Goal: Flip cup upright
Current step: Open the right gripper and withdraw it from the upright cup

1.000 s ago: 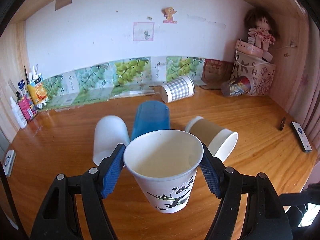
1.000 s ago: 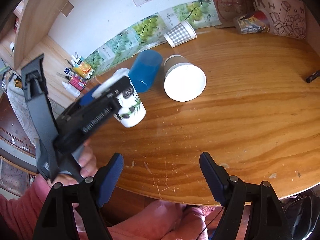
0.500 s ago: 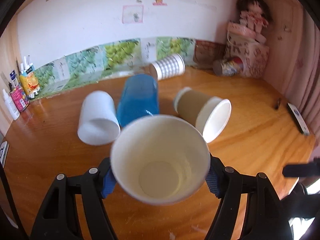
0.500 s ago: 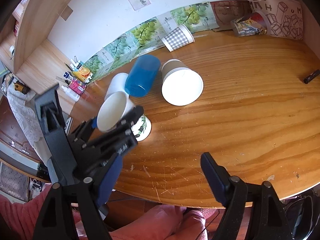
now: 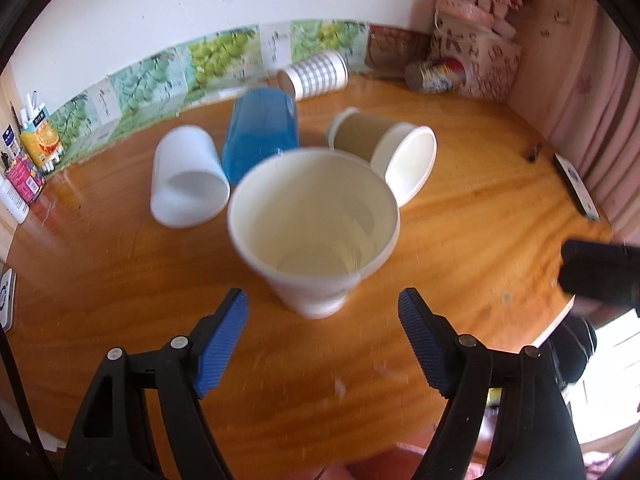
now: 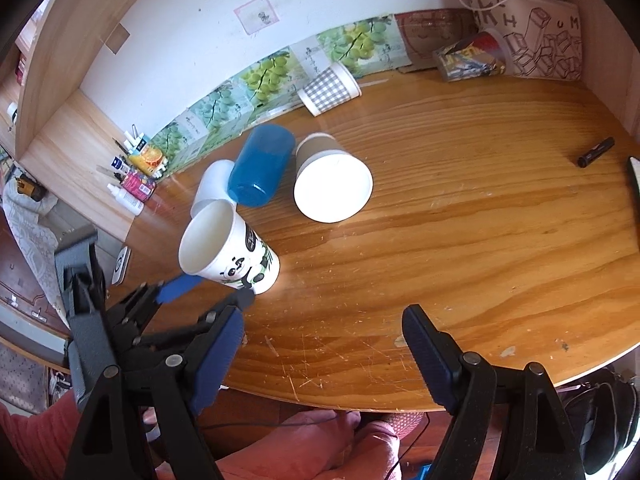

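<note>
Left wrist view: the panda cup is seen upright on the table, mouth open, beyond the spread, released left gripper. Its panda print is shown only by the right wrist view, where the right gripper is likewise spread, gripping nothing.

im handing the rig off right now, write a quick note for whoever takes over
Left claw: open, empty, just short of the panda cup.
Right claw: open, empty, above the near table edge.
Panda cup stands upright, mouth up, free of both claws.
Still lying on their sides behind it: white cup, blue cup, brown cup, checked cup by the wall.
Done: panda cup flipped and set down.
Left: probably the other cups, if they count; the white one is nearest the left claw.
</note>
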A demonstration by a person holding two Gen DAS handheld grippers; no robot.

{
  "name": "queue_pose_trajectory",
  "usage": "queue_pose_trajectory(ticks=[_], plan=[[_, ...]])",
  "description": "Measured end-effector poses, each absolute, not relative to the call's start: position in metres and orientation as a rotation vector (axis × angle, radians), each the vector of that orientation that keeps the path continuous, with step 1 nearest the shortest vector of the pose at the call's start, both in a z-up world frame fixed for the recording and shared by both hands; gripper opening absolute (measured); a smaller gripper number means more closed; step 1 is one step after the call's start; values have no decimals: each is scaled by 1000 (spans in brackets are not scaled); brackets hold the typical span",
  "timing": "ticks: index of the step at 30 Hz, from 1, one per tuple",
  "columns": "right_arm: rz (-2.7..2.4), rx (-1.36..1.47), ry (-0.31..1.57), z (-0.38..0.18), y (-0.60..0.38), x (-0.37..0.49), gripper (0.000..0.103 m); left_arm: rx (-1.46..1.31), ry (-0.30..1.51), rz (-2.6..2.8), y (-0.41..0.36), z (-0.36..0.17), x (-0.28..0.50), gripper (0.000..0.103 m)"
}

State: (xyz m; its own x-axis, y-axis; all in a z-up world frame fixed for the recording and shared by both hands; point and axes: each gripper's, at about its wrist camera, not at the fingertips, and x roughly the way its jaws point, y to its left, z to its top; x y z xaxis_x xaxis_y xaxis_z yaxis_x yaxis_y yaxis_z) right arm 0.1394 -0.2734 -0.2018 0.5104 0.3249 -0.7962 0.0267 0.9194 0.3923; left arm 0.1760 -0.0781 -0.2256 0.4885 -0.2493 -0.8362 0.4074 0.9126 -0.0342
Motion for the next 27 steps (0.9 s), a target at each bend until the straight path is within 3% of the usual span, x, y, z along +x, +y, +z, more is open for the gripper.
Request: queue_pose_trajectory(ticks=[9,18,21,27], plan=[[168,390,1001,-177,-262,135,86,181,1066,-427,-60,-185,151,84],[285,321,965,-140,-231,124,92,206,1006,-336,-43,-120,142,84],[317,296,937,-119,-221,120,101,185,1002,-294,-35,-99,142,84],[332,270,825,-74,-218,107,102,98,979,-236,-24,-72,139,84]])
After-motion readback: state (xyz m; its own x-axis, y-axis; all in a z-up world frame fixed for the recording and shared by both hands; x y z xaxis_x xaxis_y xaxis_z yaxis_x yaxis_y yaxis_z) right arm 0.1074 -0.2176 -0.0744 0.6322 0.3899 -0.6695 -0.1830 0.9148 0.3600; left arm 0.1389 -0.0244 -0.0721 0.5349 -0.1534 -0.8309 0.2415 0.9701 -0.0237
